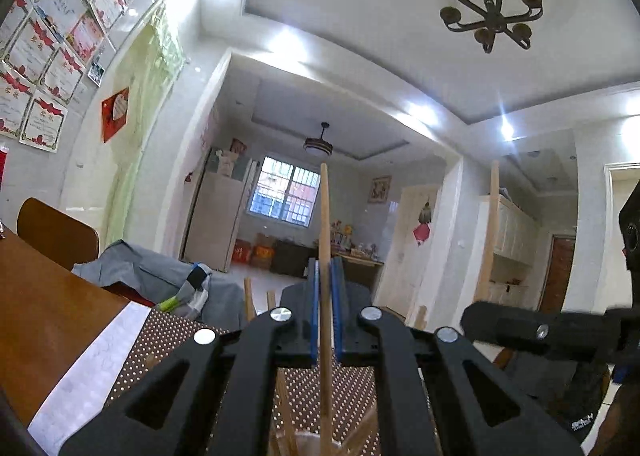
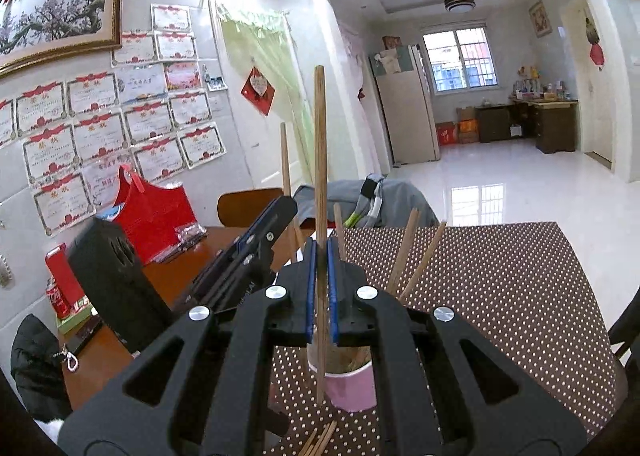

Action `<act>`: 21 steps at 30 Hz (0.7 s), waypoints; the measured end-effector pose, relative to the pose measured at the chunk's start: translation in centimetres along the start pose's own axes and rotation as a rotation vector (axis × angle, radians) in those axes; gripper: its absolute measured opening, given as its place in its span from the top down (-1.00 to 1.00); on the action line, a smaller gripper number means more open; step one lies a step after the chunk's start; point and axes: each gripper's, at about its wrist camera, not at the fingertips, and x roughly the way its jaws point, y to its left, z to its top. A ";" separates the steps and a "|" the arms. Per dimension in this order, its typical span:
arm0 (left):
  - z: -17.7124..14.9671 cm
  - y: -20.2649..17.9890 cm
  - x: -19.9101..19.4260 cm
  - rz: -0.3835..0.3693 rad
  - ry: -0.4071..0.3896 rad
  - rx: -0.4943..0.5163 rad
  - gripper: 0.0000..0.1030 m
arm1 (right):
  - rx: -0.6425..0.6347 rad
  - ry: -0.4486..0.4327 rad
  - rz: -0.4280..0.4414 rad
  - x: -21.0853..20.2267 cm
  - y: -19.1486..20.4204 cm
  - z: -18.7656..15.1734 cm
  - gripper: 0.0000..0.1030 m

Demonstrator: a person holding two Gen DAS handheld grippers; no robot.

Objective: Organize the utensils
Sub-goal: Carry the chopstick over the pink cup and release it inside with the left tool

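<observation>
My left gripper (image 1: 325,276) is shut on a light wooden chopstick (image 1: 325,216) held upright, its lower end over a cup rim at the bottom edge. My right gripper (image 2: 321,256) is shut on a darker wooden chopstick (image 2: 320,144), also upright, its tip beside a pink cup (image 2: 352,386) that holds several chopsticks (image 2: 404,252). The left gripper also shows in the right wrist view (image 2: 276,216), just left of mine, holding its chopstick (image 2: 285,160). The right gripper shows at the right of the left wrist view (image 1: 540,330). More chopsticks (image 2: 320,442) lie on the mat.
A brown dotted mat (image 2: 500,288) covers the wooden table (image 2: 176,276). A red bag (image 2: 152,212), a black box (image 2: 116,280) and a red can (image 2: 58,296) stand at the left. A chair with grey clothing (image 2: 360,196) is behind the table.
</observation>
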 end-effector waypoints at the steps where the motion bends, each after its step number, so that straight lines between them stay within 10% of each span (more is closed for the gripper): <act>1: 0.0 0.0 0.2 0.004 -0.006 0.000 0.89 | 0.000 -0.011 -0.004 0.0 0.0 0.2 0.89; 19: -2.0 -0.7 1.7 0.039 0.005 0.096 0.88 | 0.008 -0.048 -0.044 2.2 -0.7 0.5 0.89; 21: -1.9 -0.6 1.7 0.039 0.030 0.089 0.56 | 0.009 -0.037 -0.044 2.5 -0.8 0.2 0.89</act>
